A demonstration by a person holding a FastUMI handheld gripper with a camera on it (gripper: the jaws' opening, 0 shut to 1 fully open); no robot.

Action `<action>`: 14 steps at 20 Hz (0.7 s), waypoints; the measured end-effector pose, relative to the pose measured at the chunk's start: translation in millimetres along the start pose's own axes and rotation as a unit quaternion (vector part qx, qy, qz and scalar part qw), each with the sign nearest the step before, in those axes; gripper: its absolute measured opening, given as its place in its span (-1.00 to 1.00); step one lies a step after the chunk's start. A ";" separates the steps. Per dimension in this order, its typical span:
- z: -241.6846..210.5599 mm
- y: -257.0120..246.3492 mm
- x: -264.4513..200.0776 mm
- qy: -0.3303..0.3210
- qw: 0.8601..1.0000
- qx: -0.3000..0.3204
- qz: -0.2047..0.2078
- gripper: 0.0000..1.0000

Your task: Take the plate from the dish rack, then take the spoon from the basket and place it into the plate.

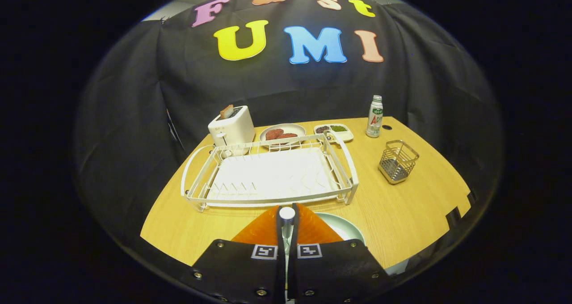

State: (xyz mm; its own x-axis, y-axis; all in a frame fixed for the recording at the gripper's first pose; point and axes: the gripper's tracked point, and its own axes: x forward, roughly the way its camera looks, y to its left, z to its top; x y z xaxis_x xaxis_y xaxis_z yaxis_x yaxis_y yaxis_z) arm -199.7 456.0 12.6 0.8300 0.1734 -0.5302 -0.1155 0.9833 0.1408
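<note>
My tongs [286,221] are squeezed tight on the spoon [287,214], whose shiny round end sticks up between my orange fingers [263,231]. The pale plate [346,227] lies on the wooden table [402,210] just under my fingers, a bit toward 3 o'clock, and the white dish rack [268,174] sits past it at 12 o'clock. The wire basket [397,161] stands at 2 o'clock, near a bottle [375,116] whose label I cannot read.

gripper [286,214] fingers pinched on spoon [287,215], level
</note>
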 end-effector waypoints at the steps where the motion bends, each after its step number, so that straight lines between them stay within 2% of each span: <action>1: -1.8 -3.0 1.9 0.001 1.000 -0.003 -0.002 -0.96; 4: -1.4 -6.5 6.1 -0.002 1.000 -0.011 -0.001 -0.95; 6: -1.0 -10.2 5.6 0.000 1.000 -0.009 -0.002 -0.82; 9: 1.9 -23.2 6.1 0.001 1.000 0.003 -0.022 -0.71; 12: 5.3 -35.4 5.7 -0.004 0.999 0.012 -0.041 -0.71; 14: 11.3 -44.3 4.8 -0.010 0.998 0.014 -0.053 -0.64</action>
State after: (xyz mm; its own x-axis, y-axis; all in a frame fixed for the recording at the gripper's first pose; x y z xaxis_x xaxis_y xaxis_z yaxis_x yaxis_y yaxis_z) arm -184.4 412.7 13.2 0.8475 0.0678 -0.5265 -0.0117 0.9940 0.1091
